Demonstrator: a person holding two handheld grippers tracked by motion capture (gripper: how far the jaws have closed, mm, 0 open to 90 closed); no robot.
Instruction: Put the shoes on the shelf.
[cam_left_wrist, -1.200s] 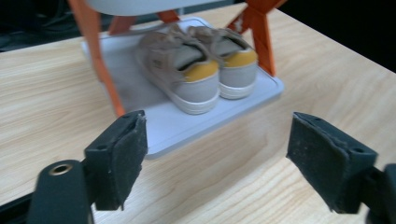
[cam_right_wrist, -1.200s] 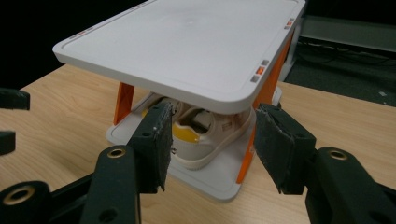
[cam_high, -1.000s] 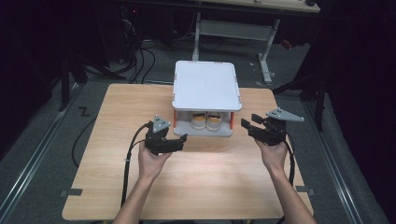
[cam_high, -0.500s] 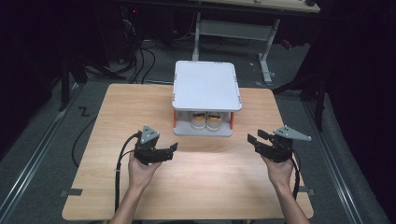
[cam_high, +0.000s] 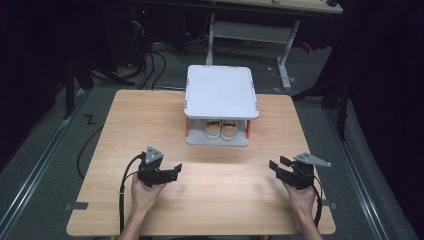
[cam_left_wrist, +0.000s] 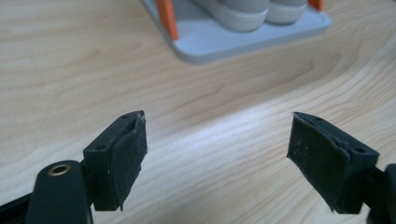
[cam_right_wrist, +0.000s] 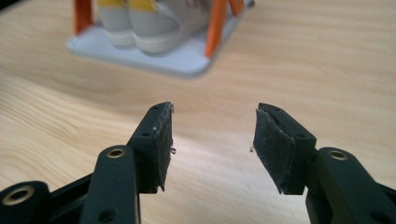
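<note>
A small shoe rack (cam_high: 221, 92) with a white top and orange posts stands at the back middle of the wooden table (cam_high: 150, 120). A pair of grey shoes (cam_high: 221, 130) with yellow heels sits on its lower shelf, also seen as shoes (cam_right_wrist: 140, 23) and shoes (cam_left_wrist: 243, 11). My left gripper (cam_high: 176, 170) is low over the front left of the table, open and empty; its pads (cam_left_wrist: 128, 154) stand wide apart. My right gripper (cam_high: 276, 166) is low at the front right, open with nothing between its pads (cam_right_wrist: 161, 140).
Table legs, cables and a second desk frame (cam_high: 250, 30) lie beyond the far edge on the dark floor. Bare wood stretches between my two grippers and in front of the rack.
Both hands have drawn back from the rack toward the near edge, spread outward and sunk closer to the tabletop. The jaws kept the same opening.
</note>
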